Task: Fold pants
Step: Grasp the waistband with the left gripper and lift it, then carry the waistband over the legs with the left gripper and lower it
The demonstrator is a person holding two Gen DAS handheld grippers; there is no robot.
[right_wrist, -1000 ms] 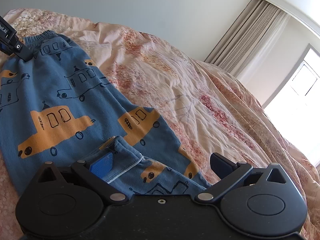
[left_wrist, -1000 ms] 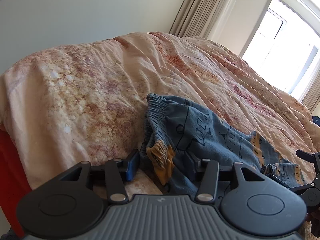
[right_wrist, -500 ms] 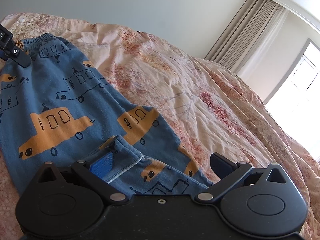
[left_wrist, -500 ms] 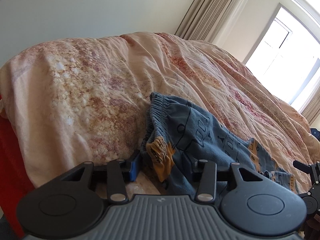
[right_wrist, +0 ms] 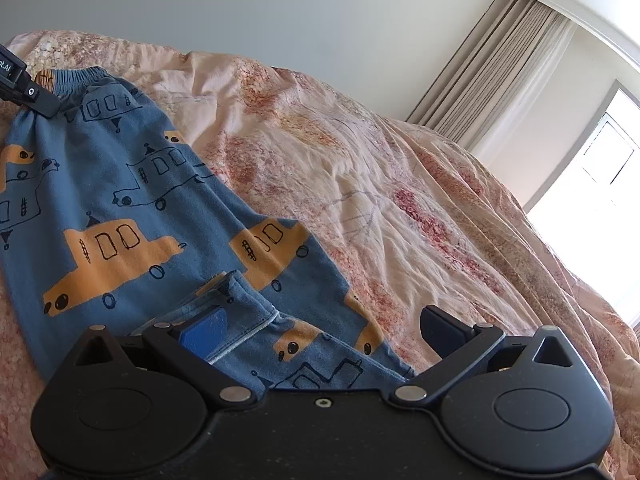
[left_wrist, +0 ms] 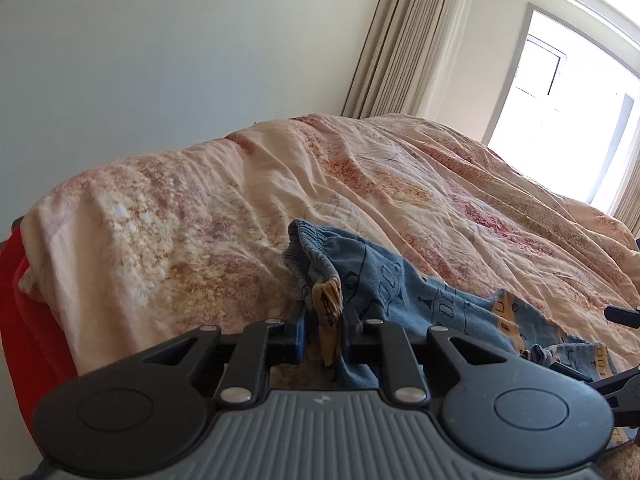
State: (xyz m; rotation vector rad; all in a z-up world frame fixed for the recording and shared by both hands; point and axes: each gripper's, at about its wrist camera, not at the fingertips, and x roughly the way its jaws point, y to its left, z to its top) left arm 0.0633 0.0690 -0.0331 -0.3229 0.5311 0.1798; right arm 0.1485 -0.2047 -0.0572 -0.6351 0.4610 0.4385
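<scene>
Blue children's pants (right_wrist: pixel 120 200) with orange car prints lie spread on the bed, waistband at the far left, leg hems near me. In the left wrist view the pants (left_wrist: pixel 400 292) bunch up at the waistband corner. My left gripper (left_wrist: pixel 325 332) has its jaws closing and pinches that waistband corner, orange print showing between the pads. The right wrist view shows that left gripper's fingers (right_wrist: pixel 28 92) at the waistband. My right gripper (right_wrist: pixel 320 320) stands wide open over a leg hem, cloth lying against its left blue pad (right_wrist: pixel 204 330).
A wrinkled peach floral duvet (left_wrist: pixel 400 180) covers the whole bed. A red sheet (left_wrist: pixel 24 320) shows at the bed's left edge. Beige curtains (left_wrist: pixel 400 40) and a bright window (left_wrist: pixel 560 120) stand behind, at the right.
The left jaws have narrowed onto the waistband corner, and the left gripper has lifted slightly with the cloth. The right gripper has stayed open in place.
</scene>
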